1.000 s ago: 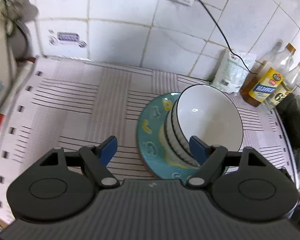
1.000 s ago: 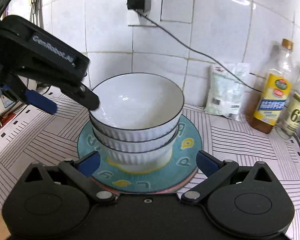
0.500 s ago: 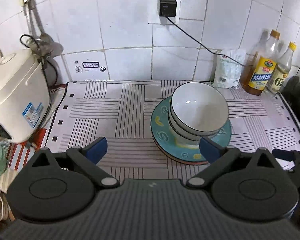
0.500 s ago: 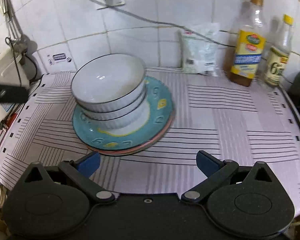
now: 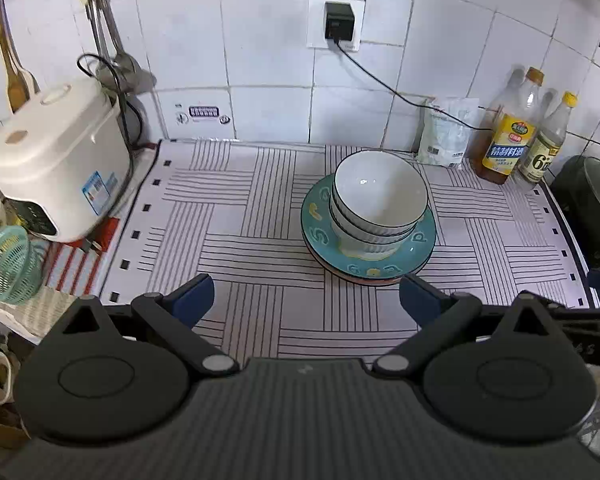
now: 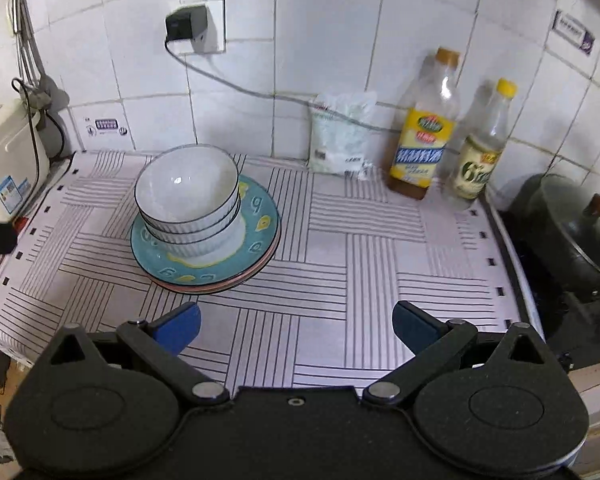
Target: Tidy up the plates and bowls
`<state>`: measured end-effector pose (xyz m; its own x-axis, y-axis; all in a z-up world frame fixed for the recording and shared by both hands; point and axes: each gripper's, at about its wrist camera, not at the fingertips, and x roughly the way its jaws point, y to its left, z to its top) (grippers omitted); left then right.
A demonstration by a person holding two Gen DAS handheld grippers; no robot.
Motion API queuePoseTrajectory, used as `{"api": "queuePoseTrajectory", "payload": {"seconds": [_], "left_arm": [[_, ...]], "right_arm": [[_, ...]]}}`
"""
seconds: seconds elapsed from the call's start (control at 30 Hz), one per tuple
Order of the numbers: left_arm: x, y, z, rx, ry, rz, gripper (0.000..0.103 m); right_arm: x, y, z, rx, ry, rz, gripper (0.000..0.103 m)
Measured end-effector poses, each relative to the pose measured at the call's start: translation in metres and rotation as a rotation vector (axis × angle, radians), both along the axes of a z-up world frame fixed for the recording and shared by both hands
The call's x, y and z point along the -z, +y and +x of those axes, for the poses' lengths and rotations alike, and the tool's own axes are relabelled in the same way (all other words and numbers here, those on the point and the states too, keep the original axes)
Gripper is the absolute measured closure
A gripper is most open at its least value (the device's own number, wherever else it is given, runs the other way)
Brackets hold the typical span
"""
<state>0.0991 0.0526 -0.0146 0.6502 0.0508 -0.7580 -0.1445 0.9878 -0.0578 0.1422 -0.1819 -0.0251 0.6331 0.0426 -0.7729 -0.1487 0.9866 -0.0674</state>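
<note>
Both grippers (left gripper [image 5: 306, 296], right gripper [image 6: 296, 326]) have withdrawn, jaws wide and empty; three nested white bowls [image 5: 380, 200] sit on stacked teal plates [image 5: 320, 236].

1. A kitchen counter [image 5: 260, 320] runs along a white tiled wall, and a pale mat [image 5: 228, 208] printed with blocks of dark stripes covers most of it.
2. On the mat, right of centre, lies a stack of plates [image 5: 420, 248]; the top one is teal with yellow and white marks, and a pink rim shows beneath it.
3. 3 white bowls [image 5: 380, 196] with dark rims sit nested on the plates.
4. At the back right stand a white pouch [image 5: 446, 138] and 2 bottles [image 5: 508, 140], side by side against the wall.
5. A white rice cooker [image 5: 56, 160] stands at the left end, just off the mat.
6. A dark lidded pot [image 6: 572, 232] sits beyond the mat's right edge.
</note>
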Motion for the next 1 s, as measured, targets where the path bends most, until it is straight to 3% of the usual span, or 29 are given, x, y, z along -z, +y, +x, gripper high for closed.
{"api": "queuePoseTrajectory", "payload": {"seconds": [0.27,0.53,1.0], "left_arm": [[-0.020,-0.013,-0.023,-0.011,-0.047,0.018,0.003],[-0.035,-0.025,-0.044,0.012,-0.059,0.109,0.003],[-0.030,-0.034,-0.067,-0.013,-0.096,0.095,0.003]], "right_arm": [[-0.024,-0.005,-0.023,-0.003,-0.040,-0.012,0.000],[-0.032,-0.013,-0.043,0.027,-0.070,-0.039,0.000],[-0.031,-0.026,-0.067,0.079,-0.094,-0.014,0.000]]}}
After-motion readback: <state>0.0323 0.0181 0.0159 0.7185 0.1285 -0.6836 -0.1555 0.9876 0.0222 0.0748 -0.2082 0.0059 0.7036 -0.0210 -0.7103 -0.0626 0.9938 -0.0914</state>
